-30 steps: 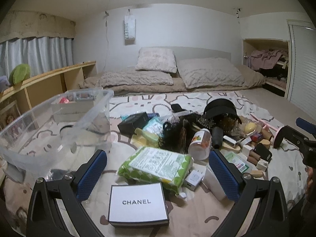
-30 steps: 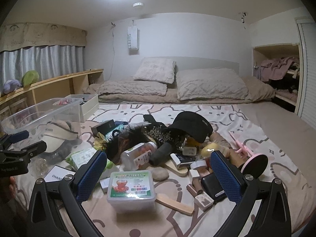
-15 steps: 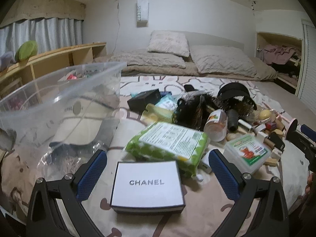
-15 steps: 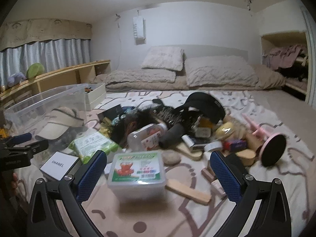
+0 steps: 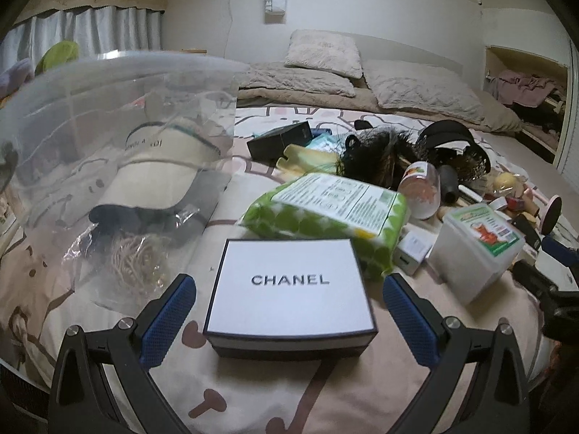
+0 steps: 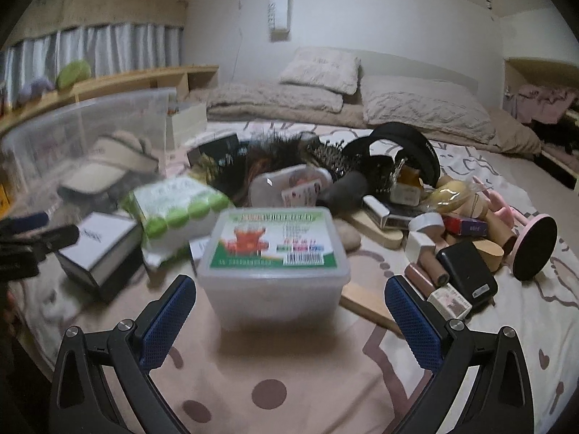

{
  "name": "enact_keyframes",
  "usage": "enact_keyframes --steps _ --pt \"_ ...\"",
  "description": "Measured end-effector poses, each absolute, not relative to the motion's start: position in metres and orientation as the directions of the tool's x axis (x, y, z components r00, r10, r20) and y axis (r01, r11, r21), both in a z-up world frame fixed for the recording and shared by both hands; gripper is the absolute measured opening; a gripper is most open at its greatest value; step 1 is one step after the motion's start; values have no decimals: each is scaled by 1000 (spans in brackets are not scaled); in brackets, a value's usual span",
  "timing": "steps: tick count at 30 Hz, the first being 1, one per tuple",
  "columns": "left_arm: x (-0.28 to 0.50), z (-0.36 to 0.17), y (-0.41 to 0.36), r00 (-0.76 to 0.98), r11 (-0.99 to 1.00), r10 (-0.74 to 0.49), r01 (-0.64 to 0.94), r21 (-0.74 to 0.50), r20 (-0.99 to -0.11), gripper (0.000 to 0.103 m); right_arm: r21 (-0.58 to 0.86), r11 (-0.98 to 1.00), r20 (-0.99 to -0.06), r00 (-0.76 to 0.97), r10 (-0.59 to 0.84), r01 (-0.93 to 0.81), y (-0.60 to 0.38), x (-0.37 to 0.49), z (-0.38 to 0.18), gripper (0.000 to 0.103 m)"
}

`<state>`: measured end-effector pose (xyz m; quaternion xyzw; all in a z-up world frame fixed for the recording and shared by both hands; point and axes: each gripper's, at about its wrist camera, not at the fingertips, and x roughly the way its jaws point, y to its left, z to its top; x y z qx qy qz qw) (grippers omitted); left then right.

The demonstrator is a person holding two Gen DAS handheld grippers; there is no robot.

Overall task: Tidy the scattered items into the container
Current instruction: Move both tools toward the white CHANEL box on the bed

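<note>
A white Chanel box (image 5: 291, 294) lies on the bed sheet, its near end between the open blue fingers of my left gripper (image 5: 289, 311), untouched. Behind it sits a green wipes pack (image 5: 325, 213). The clear plastic container (image 5: 108, 137) stands to the left, holding a beige visor cap (image 5: 152, 177). In the right wrist view, a translucent lidded tub with a green label (image 6: 273, 253) stands just ahead of my open right gripper (image 6: 289, 307). The Chanel box (image 6: 99, 244) and the left gripper (image 6: 32, 238) show at the left there.
A pile of clutter covers the bed's middle: black cap (image 6: 401, 152), hairbrush, bottle (image 5: 421, 188), small boxes, black power bank (image 6: 466, 275), wooden pieces, pink stand mirror (image 6: 532, 246). Pillows (image 5: 322, 52) and folded duvets lie at the back. A wooden shelf (image 6: 144, 79) runs along the left.
Both grippers have moved forward and down. The Chanel box now lies between the left fingers, and the labelled tub has come close to the right fingers. Both stay open.
</note>
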<state>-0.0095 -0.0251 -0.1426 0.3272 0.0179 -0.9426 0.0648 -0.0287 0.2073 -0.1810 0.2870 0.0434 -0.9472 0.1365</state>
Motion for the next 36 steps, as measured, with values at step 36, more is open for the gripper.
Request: enact_keyframes --steps 36 --pt "-23 -186 2 -753 -964 -201 39 263 -627 103 -24 -945 -646 -726 -235 327 192 -36 -213 103"
